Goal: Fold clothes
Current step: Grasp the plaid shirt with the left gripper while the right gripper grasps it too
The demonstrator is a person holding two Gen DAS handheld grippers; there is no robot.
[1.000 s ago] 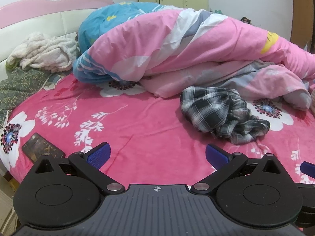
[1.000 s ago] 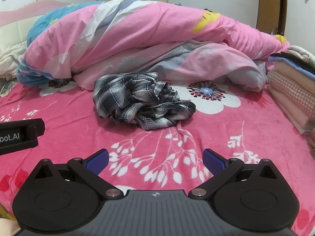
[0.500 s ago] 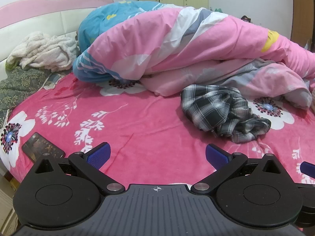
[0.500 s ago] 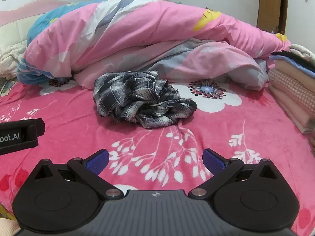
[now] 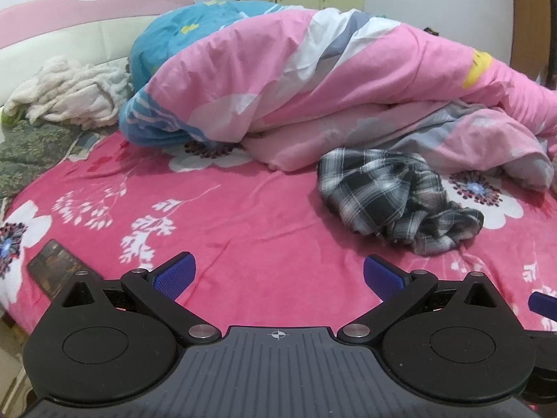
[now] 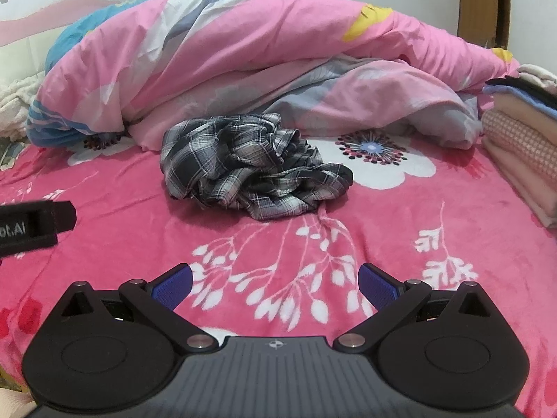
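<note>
A crumpled black-and-white plaid shirt (image 5: 397, 198) (image 6: 250, 170) lies in a heap on the pink flowered bedspread (image 5: 243, 223) (image 6: 348, 237), just in front of the piled duvet. My left gripper (image 5: 278, 275) is open over the bedspread, well short of the shirt, which sits ahead and to its right. My right gripper (image 6: 275, 280) is also open and holds nothing, with the shirt ahead and slightly left of it. Part of the left gripper's body (image 6: 31, 226) shows at the left edge of the right wrist view.
A big pink, white and blue duvet (image 5: 313, 90) (image 6: 264, 69) fills the back of the bed. A stack of folded clothes (image 6: 525, 146) stands at the right. A cream towel (image 5: 66, 94) and a dark phone (image 5: 57, 266) lie to the left.
Both views have crept slightly forward and downward toward the shirt. The shirt has not moved and both grippers stay open.
</note>
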